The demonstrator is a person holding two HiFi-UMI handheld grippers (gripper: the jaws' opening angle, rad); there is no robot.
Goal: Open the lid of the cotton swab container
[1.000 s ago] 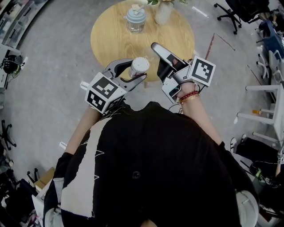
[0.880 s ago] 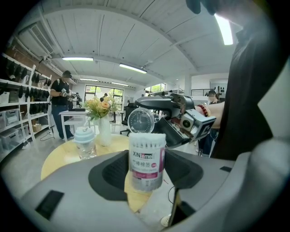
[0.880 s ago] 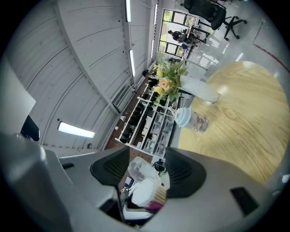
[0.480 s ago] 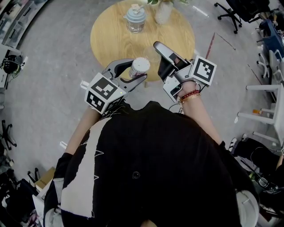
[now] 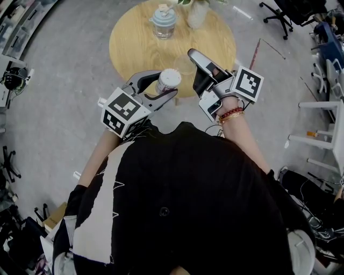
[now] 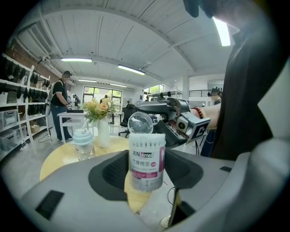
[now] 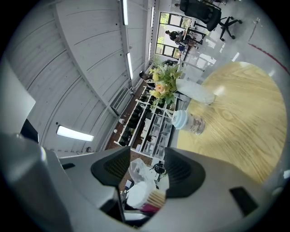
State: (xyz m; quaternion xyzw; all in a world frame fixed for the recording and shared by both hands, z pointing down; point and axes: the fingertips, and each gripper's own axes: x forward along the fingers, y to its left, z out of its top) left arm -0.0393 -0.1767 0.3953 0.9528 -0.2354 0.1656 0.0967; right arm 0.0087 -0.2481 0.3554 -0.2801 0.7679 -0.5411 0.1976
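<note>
My left gripper [image 5: 160, 86] is shut on a cotton swab container [image 5: 168, 79], a white tub with a pink label [image 6: 146, 158] held upright above the floor by the table's near edge. Its clear round lid [image 6: 139, 123] stands flipped up over the swabs. My right gripper [image 5: 194, 67] hovers just right of the container, jaws apart. Those jaws have just been closing a little. In the right gripper view the clear lid [image 7: 136, 171] and the swab tops [image 7: 145, 195] show through the gap between the pads, untouched by them.
A round wooden table [image 5: 140, 45] lies ahead with a blue-lidded glass jar [image 5: 163, 22] and a flower vase [image 5: 196, 13] at its far side. Office chairs [image 5: 277, 16] and white furniture [image 5: 325, 129] stand to the right. A person [image 6: 59, 102] stands far left.
My right gripper has edged slightly up and to the right in the head view. The left gripper and the container have stayed put.
</note>
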